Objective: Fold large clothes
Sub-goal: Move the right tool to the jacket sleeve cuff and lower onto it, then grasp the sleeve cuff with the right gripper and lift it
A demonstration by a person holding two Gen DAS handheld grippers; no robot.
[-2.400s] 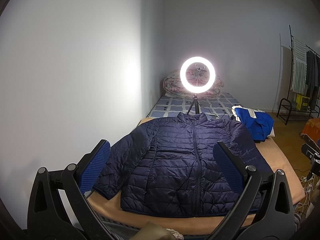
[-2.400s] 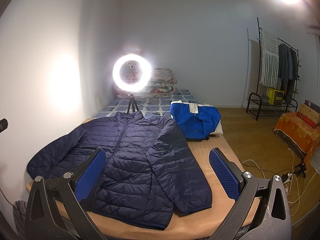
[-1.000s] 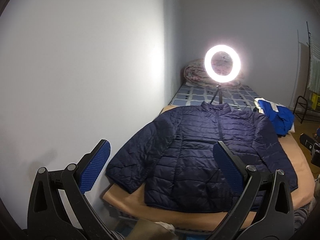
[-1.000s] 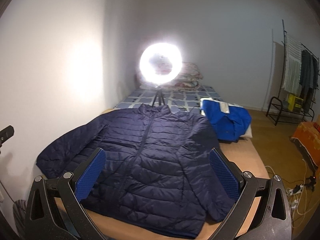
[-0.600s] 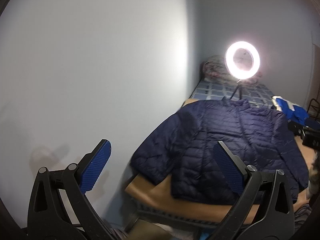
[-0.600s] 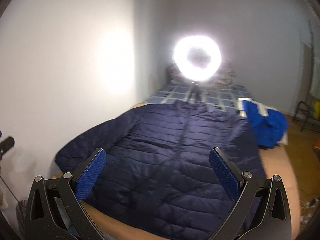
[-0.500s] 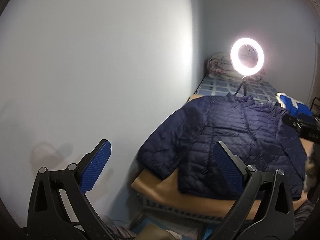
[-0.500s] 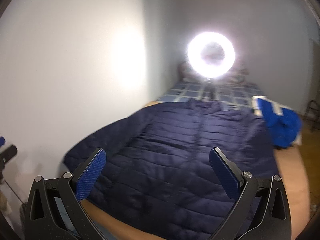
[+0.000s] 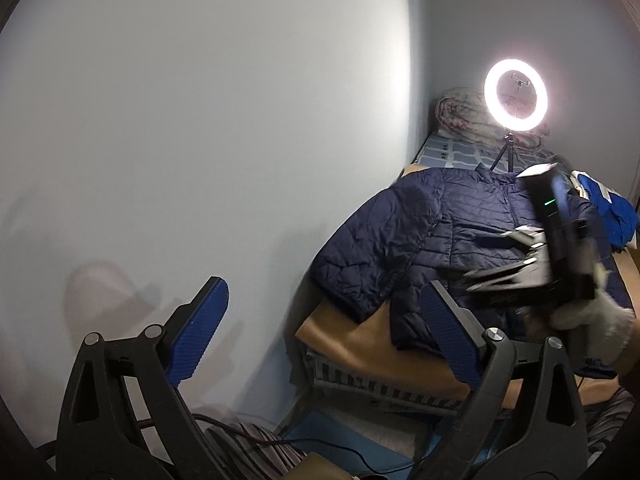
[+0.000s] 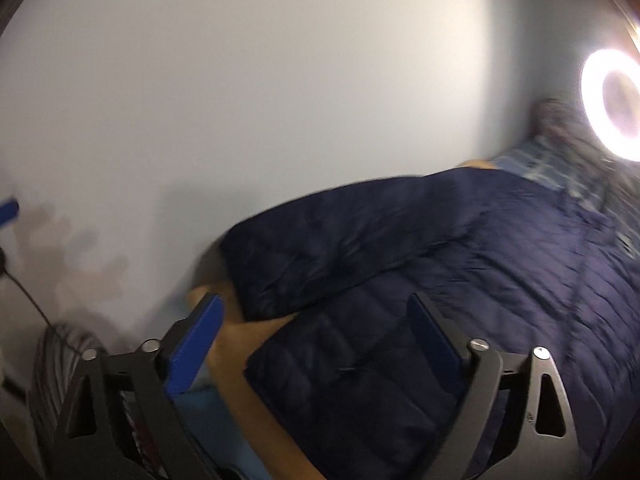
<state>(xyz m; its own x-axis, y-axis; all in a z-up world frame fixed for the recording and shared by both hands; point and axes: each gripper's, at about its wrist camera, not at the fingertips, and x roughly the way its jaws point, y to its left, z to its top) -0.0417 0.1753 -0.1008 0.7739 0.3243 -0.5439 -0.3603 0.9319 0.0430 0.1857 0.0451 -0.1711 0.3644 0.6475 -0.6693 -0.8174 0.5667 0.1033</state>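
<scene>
Navy puffer jacket (image 9: 460, 232) lies flat, zipped, front up on the tan-covered bed (image 9: 360, 344); both sleeves spread out, so no fold made yet and whole job left. Right gripper (image 10: 316, 336) hangs over jacket's near hem corner by the wall-side sleeve; its jaws have just been closing a bit but stand apart, nothing between them. Left gripper (image 9: 324, 320) is off the jacket, nearer the wall, jaws spread, empty. Ring light (image 9: 515, 95) beyond jacket's collar.

a home bedroom: a bed (image 9: 400, 344) against a plain wall (image 9: 200, 120), rolled bedding (image 9: 460, 116) at its head, a ring light (image 9: 515, 95).
</scene>
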